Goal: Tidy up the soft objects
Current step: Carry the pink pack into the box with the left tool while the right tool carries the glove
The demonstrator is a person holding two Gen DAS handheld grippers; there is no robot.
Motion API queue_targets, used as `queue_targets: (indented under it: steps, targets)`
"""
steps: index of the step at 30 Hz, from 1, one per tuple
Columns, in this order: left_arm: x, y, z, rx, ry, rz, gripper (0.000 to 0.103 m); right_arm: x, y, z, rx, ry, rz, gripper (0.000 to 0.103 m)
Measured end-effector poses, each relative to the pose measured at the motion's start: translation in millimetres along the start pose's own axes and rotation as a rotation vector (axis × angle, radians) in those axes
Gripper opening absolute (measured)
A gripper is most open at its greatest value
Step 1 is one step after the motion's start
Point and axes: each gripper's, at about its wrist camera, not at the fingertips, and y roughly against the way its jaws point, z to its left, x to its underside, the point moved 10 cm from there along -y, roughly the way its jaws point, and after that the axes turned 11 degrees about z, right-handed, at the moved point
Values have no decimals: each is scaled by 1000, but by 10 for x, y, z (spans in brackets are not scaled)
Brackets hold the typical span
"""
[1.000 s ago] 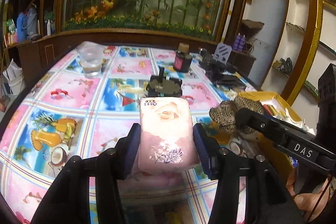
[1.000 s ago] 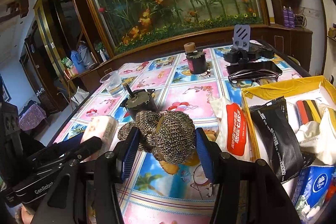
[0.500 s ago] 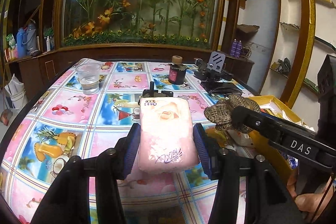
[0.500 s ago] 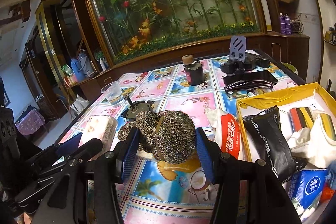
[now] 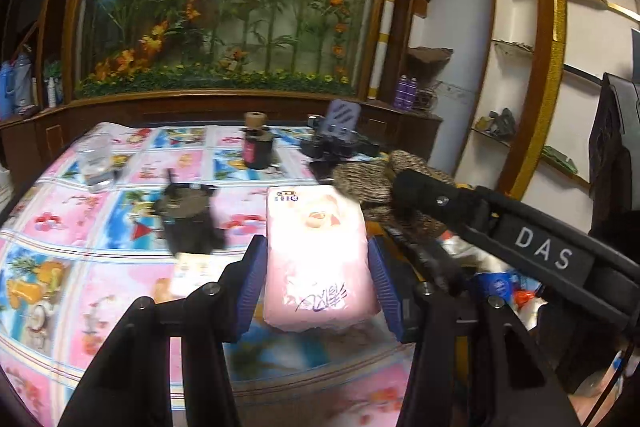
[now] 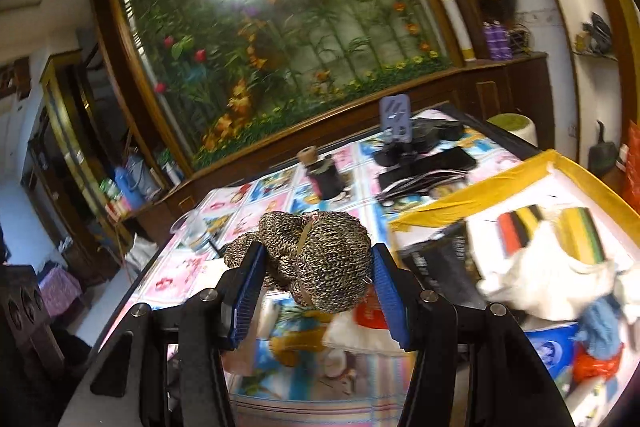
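Behind the table (image 5: 80,259), with its bright cartoon-tile cloth, a wood-framed panel of painted flowers fills the far wall, and shelving curves up on the right. Both hands are mid-carry, judging by the loads held clear of the cloth: the left claw (image 5: 316,269) is clamped on a pink tissue pack (image 5: 318,259), its blue pads pressed against the pack's two long sides, and the right claw (image 6: 316,281) is clamped on a bundle of speckled brown knitwear (image 6: 320,259) that bulges out ahead of its pads. The step in hand looks like delivery to the yellow-rimmed box (image 6: 472,187), which lies ahead and to the right of the right claw and already holds a black pouch (image 6: 436,267), a white cloth (image 6: 548,287) and striped items. Next, each claw probably has to travel rightward over the near rim, lower into a free patch, and let go. Room is tight: in the left view the right claw's arm crosses just to the right of the pack, so the two should go in one after the other. Left of and beyond the left claw stand a dark squat container (image 5: 188,219), a clear cup (image 5: 96,163) and a corked dark bottle (image 5: 256,147), all off the path. A red-and-white packet (image 6: 368,319) lies below the right claw, near the box rim.
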Motion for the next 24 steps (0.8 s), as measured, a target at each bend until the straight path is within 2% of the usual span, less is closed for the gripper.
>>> queue_targets:
  steps: [2, 7, 10, 16, 24]
  targets:
    - [-1, -51, -195, 17, -21, 6, 50, -27, 131, -160, 25, -32, -6, 58]
    - [6, -162, -684, 118, -49, 32, 50, -142, 478, -653, 80, -95, -6, 58]
    - [33, -241, -973, 160, -69, 55, 50, -220, 617, -1040, 152, -116, 4, 58]
    - [136, -370, -1479, 211, -139, 97, 50, -297, 593, -1727, 222, -194, 101, 57]
    - [215, -558, -1669, 241, -157, 169, 50, -240, 504, -2001, 253, -222, 160, 57]
